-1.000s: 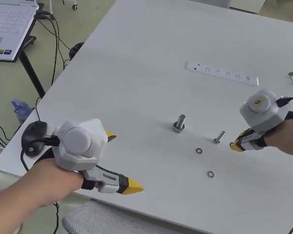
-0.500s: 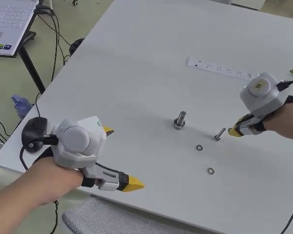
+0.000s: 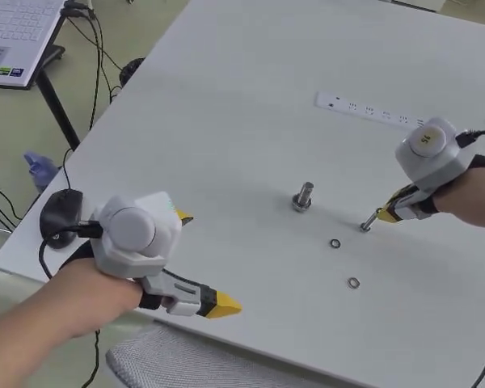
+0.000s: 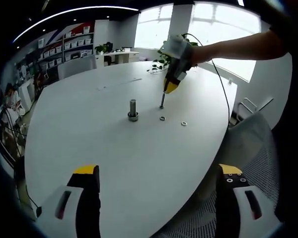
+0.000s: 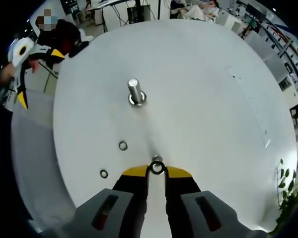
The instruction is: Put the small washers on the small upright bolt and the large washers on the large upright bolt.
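Right gripper (image 5: 157, 172): jaws pinched on small dark ring-shaped washer (image 5: 157, 167).
Washer lower centre of right gripper view, just beside top of small grey upright bolt (image 5: 157, 159); left gripper (image 4: 159, 171) jaws spread wide.

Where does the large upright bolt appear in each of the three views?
Head view: the large upright bolt stands right of centre on the white table.
Left gripper view: above centre, slightly to the left.
Right gripper view: upper middle, slightly to the left.
Shared landmark: the small upright bolt nearby, where the right gripper holds a small washer.
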Tool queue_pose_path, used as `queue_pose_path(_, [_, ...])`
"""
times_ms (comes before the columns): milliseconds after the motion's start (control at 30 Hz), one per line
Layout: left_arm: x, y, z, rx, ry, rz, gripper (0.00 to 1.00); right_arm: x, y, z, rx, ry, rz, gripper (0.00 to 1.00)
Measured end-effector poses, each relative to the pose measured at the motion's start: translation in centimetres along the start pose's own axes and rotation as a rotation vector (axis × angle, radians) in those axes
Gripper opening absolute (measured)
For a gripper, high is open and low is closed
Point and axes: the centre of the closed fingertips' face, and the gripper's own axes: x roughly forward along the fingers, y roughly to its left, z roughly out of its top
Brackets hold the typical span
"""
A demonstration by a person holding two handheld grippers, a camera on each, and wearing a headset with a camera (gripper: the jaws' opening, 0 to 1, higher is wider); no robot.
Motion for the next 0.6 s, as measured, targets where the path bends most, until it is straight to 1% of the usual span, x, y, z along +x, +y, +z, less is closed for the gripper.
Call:
queue_pose_path(300, [-0.04, 0.16, -0.07, -0.005, 0.011, -0.005, 0.94, 0.69, 0.02, -0.1, 0.005, 0.009, 0.009, 0.13])
queue_pose_path(600, [-0.02, 0.24, -0.1, -0.005, 0.018, -0.009, 0.92, 0.99, -0.02, -0.21, 0.005, 0.012, 0.011, 0.13])
